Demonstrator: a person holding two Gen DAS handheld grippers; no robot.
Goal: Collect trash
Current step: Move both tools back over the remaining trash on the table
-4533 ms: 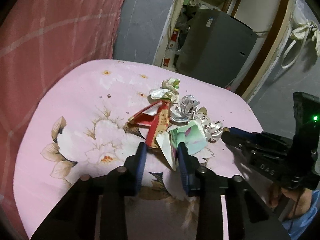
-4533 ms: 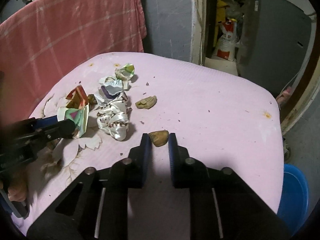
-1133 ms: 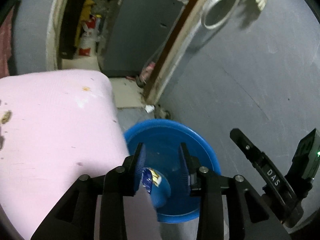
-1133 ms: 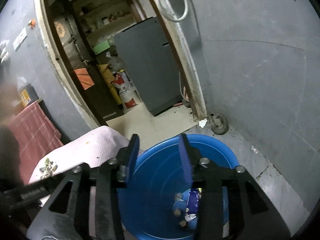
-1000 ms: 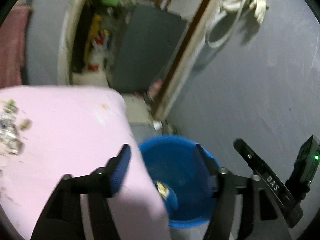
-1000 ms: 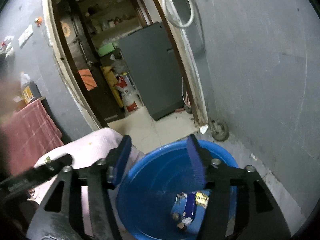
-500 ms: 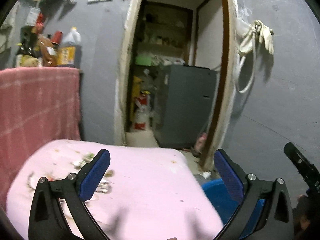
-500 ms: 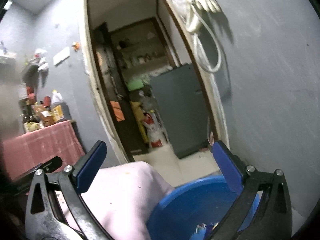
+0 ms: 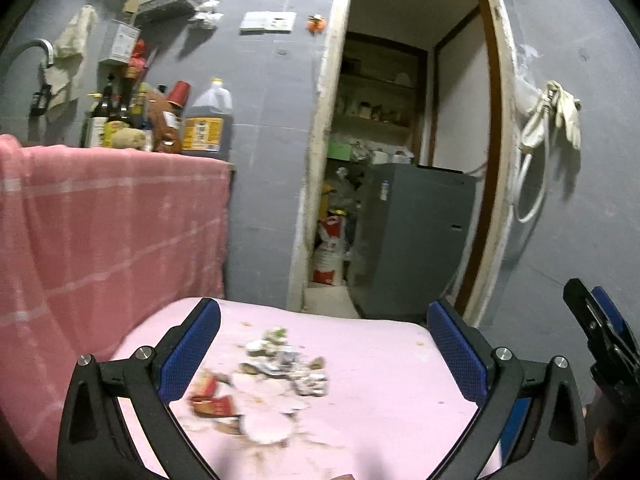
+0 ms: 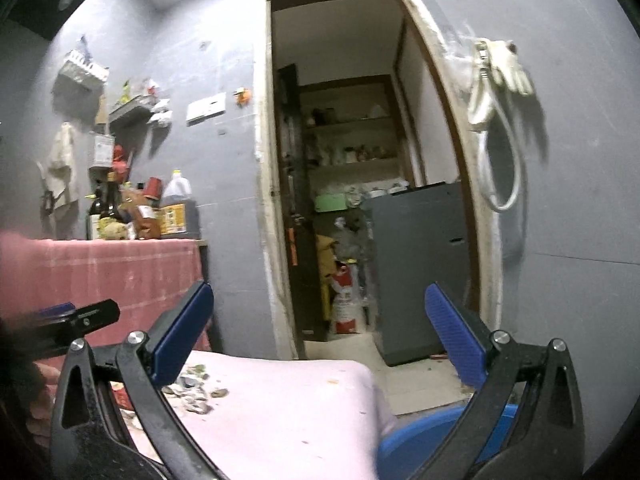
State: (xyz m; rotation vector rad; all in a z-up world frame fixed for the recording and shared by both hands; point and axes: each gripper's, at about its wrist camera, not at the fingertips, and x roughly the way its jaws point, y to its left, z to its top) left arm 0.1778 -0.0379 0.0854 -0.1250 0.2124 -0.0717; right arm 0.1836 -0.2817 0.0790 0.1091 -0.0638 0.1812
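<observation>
In the left wrist view my left gripper (image 9: 320, 320) is open wide with nothing between its blue pads. Beyond it, a blurred heap of crumpled wrappers (image 9: 288, 364) and a red packet (image 9: 212, 400) lie on the pink flowered table (image 9: 392, 384). My right gripper (image 9: 596, 328) shows at the right edge. In the right wrist view the right gripper (image 10: 318, 296) is also open wide and empty, pointing level at the doorway. The trash heap (image 10: 192, 392) lies low left, and the left gripper (image 10: 80, 320) reaches in there. The blue basin (image 10: 416, 444) sits below the table's right corner.
A pink checked cloth (image 9: 100, 232) hangs over a counter with several bottles (image 9: 204, 124). An open doorway holds a grey cabinet (image 9: 416, 240) and a red-white sack (image 9: 330, 256). A white hose and gloves (image 9: 552, 120) hang on the grey wall.
Both grippers opened wide over the blue basin, leaving blue wrappers in it. Both then swung up and left, away from the basin, and now face the table and doorway.
</observation>
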